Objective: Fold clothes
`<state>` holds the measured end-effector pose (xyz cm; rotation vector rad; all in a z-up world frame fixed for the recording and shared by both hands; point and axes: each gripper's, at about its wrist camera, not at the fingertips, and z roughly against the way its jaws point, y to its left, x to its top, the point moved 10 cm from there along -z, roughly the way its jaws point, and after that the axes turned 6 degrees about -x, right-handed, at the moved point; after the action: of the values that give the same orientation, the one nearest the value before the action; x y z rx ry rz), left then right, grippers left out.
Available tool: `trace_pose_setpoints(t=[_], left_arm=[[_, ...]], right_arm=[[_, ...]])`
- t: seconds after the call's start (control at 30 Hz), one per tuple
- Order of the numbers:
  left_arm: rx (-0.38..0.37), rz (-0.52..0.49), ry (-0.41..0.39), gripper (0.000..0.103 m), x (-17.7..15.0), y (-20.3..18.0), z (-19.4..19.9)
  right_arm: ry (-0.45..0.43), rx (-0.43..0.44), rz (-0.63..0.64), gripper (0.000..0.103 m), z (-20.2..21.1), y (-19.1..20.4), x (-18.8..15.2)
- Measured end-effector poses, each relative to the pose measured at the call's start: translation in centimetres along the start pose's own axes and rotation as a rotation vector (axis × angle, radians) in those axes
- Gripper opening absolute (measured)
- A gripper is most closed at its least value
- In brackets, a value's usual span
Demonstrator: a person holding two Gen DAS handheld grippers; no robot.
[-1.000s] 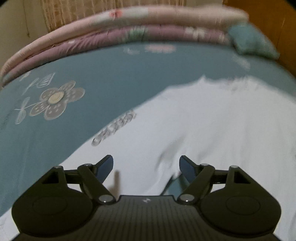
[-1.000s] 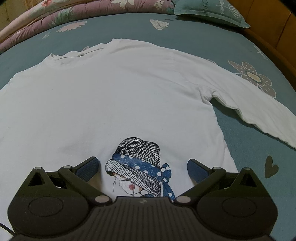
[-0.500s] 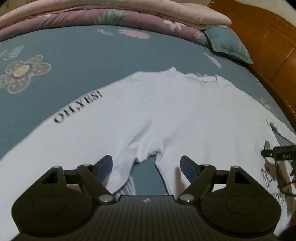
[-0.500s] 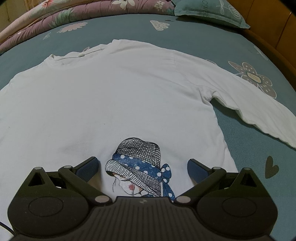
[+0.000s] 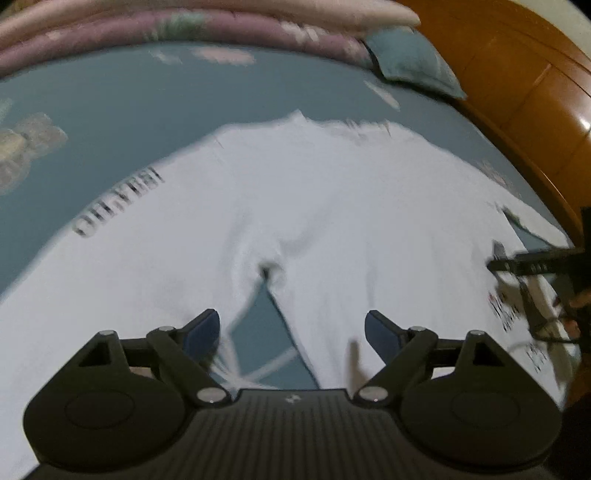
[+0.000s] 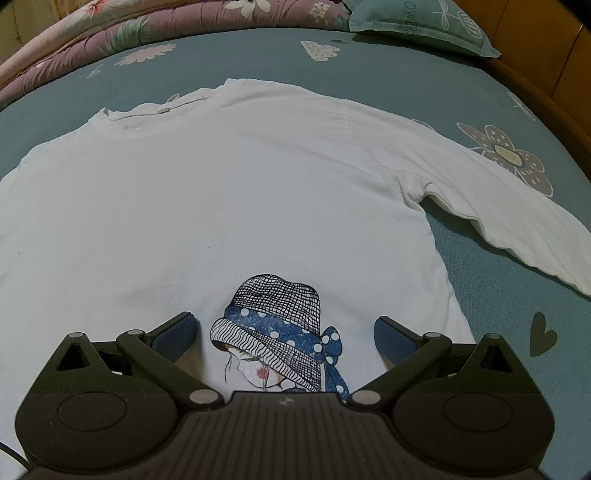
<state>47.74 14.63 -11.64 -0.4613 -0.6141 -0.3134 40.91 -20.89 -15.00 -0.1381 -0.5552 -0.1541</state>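
White long-sleeve shirt [image 6: 229, 192] lies flat, spread on the teal bedsheet [image 6: 424, 85]. Left gripper [image 5: 291, 328] over the shirt's armpit, jaws apart and opening, nothing pinched. Right gripper [image 6: 284, 332] over the hat-girl print [image 6: 280, 332], jaws apart, empty.

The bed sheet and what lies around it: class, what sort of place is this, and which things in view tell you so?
Most likely a bedroom. A white long-sleeved shirt lies spread on a teal flowered bed sheet, with a matching pillow and folded floral quilts at the far edge, and a wooden bed frame alongside.
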Motion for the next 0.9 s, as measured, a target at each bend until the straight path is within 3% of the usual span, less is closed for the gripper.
trace_pose_setpoints(t=[0.13,0.33,0.5,0.57,0.7,0.8,0.9], left_arm=[[0.056,0.08,-0.069,0.086,1.4,2.6,0.6],[0.197,0.185,-0.043,0.087,-2.3,7.3,2.7],[0.254,0.226,-0.065,0.087,-2.4,7.3,5.3],[0.213,0.197,-0.091,0.087,-1.1,5.5,5.2],[0.041,0.119,-0.104,0.09,1.9,-0.3,2.5],[-0.029,0.022,-0.038,0.09,2.2,-5.3,-1.0],[-0.047,-0.066,0.035,0.09,1.0,-9.2,-4.3]], right_arm=[[0.004,-0.002,0.0,0.103,0.0,0.0,0.1],[-0.004,-0.004,-0.004,0.103,0.0,0.0,0.0],[-0.011,-0.004,-0.005,0.103,0.0,0.0,-0.1],[-0.015,-0.003,-0.005,0.103,0.1,0.0,-0.2],[-0.024,0.01,0.011,0.103,0.1,0.0,-0.2],[-0.021,0.06,0.07,0.103,0.2,-0.2,-0.1],[-0.003,0.107,0.125,0.103,0.6,-0.7,-0.5]])
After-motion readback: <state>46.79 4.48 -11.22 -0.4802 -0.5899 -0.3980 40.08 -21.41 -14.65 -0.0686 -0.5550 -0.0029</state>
